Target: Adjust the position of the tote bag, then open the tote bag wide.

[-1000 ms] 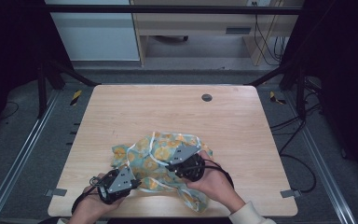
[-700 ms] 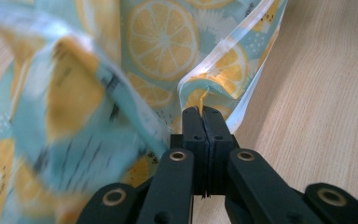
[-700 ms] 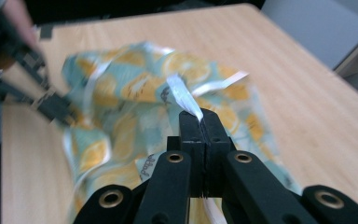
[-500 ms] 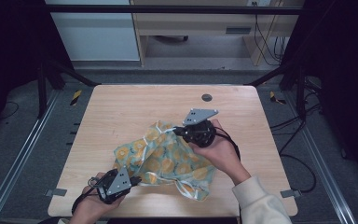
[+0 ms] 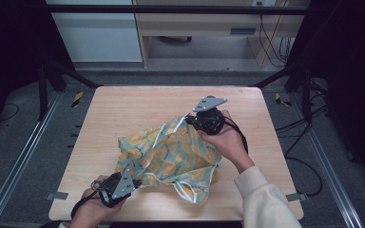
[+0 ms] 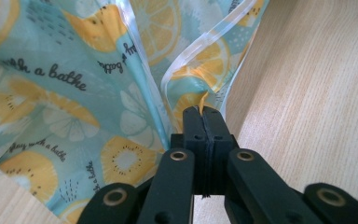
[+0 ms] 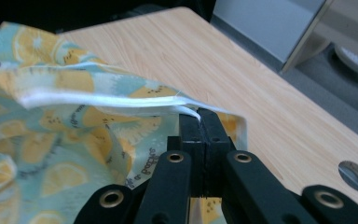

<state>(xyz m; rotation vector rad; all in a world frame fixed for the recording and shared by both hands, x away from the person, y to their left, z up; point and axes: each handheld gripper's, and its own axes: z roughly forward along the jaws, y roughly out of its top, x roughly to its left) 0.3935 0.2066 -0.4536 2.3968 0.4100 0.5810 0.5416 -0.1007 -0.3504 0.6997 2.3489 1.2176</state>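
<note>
A light-blue cloth (image 5: 171, 152) printed with yellow lemon slices and edged in white is stretched across the wooden table (image 5: 123, 109). My left gripper (image 5: 132, 180) sits near the table's front left, shut on a corner of the cloth (image 6: 121, 93); the fabric is pinched between its jaws (image 6: 204, 114). My right gripper (image 5: 190, 120) is raised toward the table's middle right, shut on the white-trimmed edge of the cloth (image 7: 74, 130), with the trim clamped at the jaw tips (image 7: 199, 116). The cloth hangs taut between the two grips, and its front right part droops crumpled onto the table.
A round cable hole (image 5: 211, 97) lies near the table's far edge, also seen as the hole (image 7: 355, 176) in the right gripper view. Metal frame rails (image 5: 24, 152) run along both sides. A cabinet (image 5: 95, 33) and a desk stand beyond.
My right gripper has lifted and moved away from me toward the far right, pulling the cloth's edge with it and spreading the bunched cloth out. The left gripper has stayed put.
</note>
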